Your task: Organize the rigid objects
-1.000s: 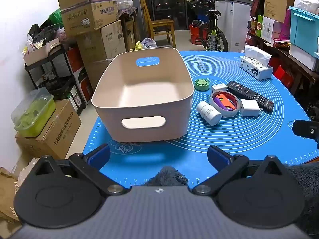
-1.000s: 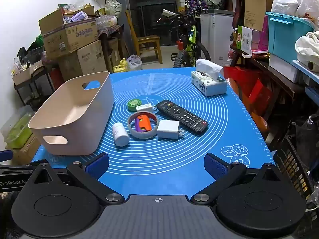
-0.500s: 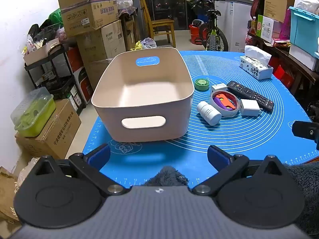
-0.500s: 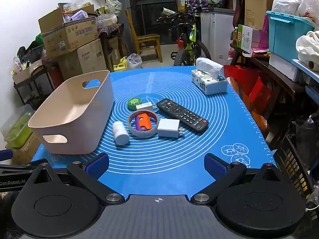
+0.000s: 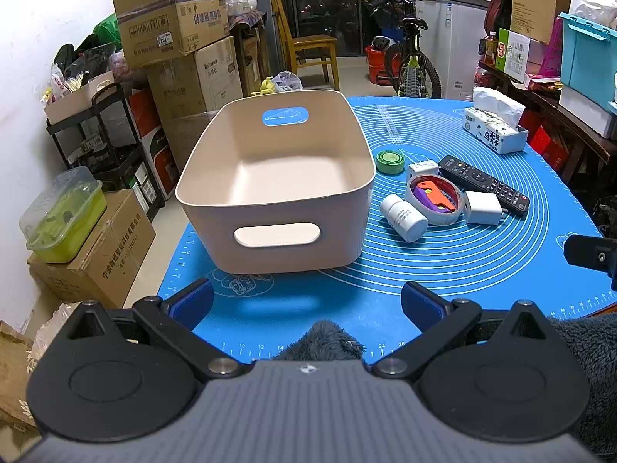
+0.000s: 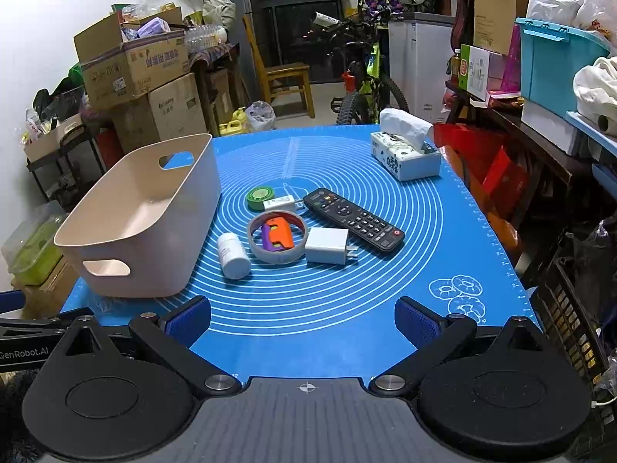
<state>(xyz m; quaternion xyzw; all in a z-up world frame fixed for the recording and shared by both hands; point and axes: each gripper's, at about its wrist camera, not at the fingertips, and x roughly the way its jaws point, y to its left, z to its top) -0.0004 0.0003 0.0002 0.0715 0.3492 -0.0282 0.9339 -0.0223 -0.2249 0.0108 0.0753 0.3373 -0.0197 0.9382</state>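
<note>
Both tongs are held wide apart with nothing between the fingers. The left gripper (image 5: 306, 303) is poised at the near edge of the mat (image 5: 482, 270), square on to the near end of the bin (image 5: 275, 193), whose inside is seen to be bare. The right gripper (image 6: 302, 320) is poised at the same near edge further right, with open mat ahead of it

The loose pieces are gathered in one cluster just right of the bin. Nearest the tongs a white bottle (image 6: 232, 254) is lying on its side, its long axis running roughly away from the right gripper and its cap end towards it. Just beside it a grey ring (image 6: 277, 241) is laid flat around an orange and purple piece (image 6: 277, 234). A white charger (image 6: 327, 245) is set against the ring's right side, prongs pointing right. Behind these a remote (image 6: 353, 219) is laid on a diagonal, from far left to near right. A green disc (image 6: 260, 197) and a small white block (image 6: 279, 204) are furthest off, near the bin's right wall. A tissue box (image 6: 405, 156) is placed well apart at the far right

The cluster is judged to lie ahead and slightly left of the right gripper, and well to the right of the left one, so the right is taken as the nearer hand. A jaw line across the bottle's long axis would be called for, then a short carry leftward over the bin wall
</note>
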